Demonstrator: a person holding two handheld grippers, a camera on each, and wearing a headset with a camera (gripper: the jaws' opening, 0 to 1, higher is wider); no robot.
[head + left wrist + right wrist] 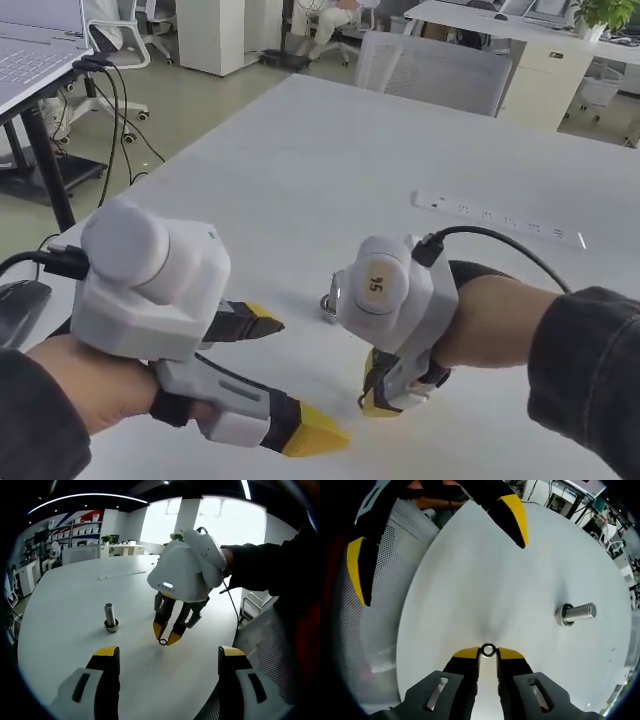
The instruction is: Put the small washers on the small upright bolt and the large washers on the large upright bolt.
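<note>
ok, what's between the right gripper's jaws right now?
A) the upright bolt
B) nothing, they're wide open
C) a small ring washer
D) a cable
C: in the right gripper view, the right gripper has its jaws closed on a small washer, while the bolt stands apart from them, untouched.

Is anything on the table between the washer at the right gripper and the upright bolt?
Nothing visible: only bare table lies between the washer at the right gripper and the upright bolt.
</note>
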